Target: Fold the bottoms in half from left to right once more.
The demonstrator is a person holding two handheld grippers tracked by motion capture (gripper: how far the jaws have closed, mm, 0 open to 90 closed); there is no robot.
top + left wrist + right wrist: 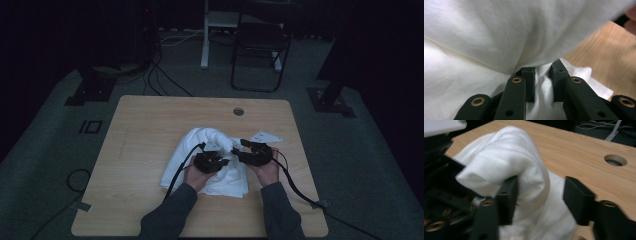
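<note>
A crumpled white cloth (186,150) lies in the middle of the wooden table (150,120). My left gripper (219,153) rests on it, and in the left gripper view the gripper (544,71) is shut on a pinched fold of the cloth (499,37). My right gripper (240,150) sits just to the right of it, pointing left. In the right gripper view this gripper (540,187) stands open around a raised hump of cloth (506,152). One jaw touches the hump and the other stands clear of it. The left gripper's dark body (439,170) is close at the left.
A round cable hole (238,111) sits near the table's far edge, also seen as the hole (615,160) in the right gripper view. Beyond the table are a folding chair (260,45), a white stand (205,40) and cables on the dark floor.
</note>
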